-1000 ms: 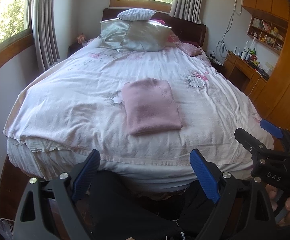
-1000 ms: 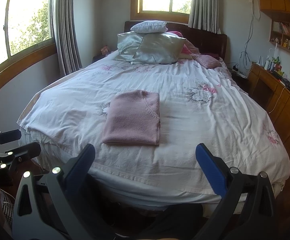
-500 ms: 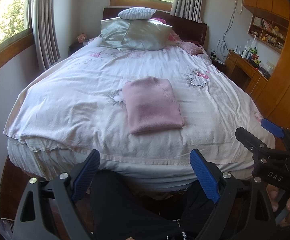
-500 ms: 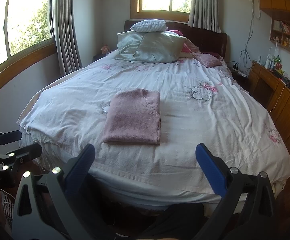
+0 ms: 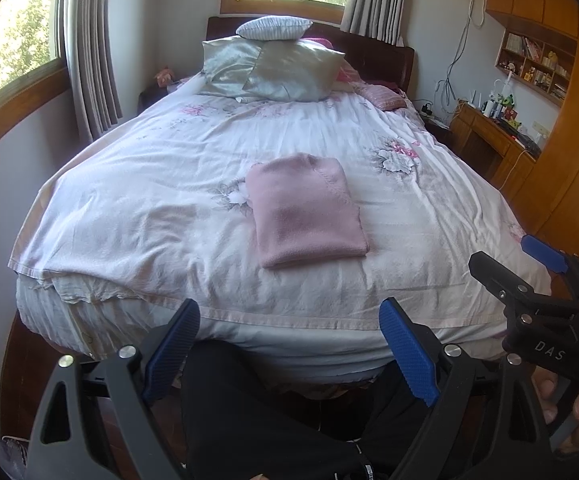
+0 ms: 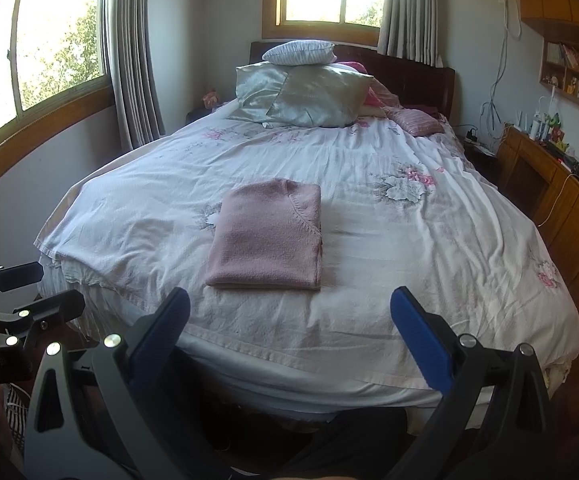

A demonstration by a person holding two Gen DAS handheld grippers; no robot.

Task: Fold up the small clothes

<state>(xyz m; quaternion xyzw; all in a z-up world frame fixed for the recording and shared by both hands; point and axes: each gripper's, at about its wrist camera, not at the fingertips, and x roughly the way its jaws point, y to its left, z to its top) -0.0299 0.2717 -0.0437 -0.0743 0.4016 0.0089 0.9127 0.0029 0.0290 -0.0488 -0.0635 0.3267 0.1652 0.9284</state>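
The pink knit sweater [image 6: 267, 236] lay squarely folded mid-bed at 12 o'clock, both the left tool [image 5: 289, 348] and right tool [image 6: 289, 328] spread apart and empty off the bed's [image 6: 429, 280] foot; judged complete, needing only clean withdrawal.

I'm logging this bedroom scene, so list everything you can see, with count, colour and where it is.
Pink sweater: one, dusty pink, folded flat near the foot of the bed.
Bed cover: one, white with pink flowers, over the whole bed.
Satin pillows: two, silver-grey, at the headboard.
Striped cushion: one, white, on top of the satin pillows.
Pink cushion: one, right of the pillows.
Curtains: grey, beside both windows.
Desk: one, wood, along the right wall, small items on top.
Wall shelf: one, wood, books and trinkets.
Left gripper: black with blue pads, open, empty, off the foot of the bed.
Right gripper: same, open, empty.
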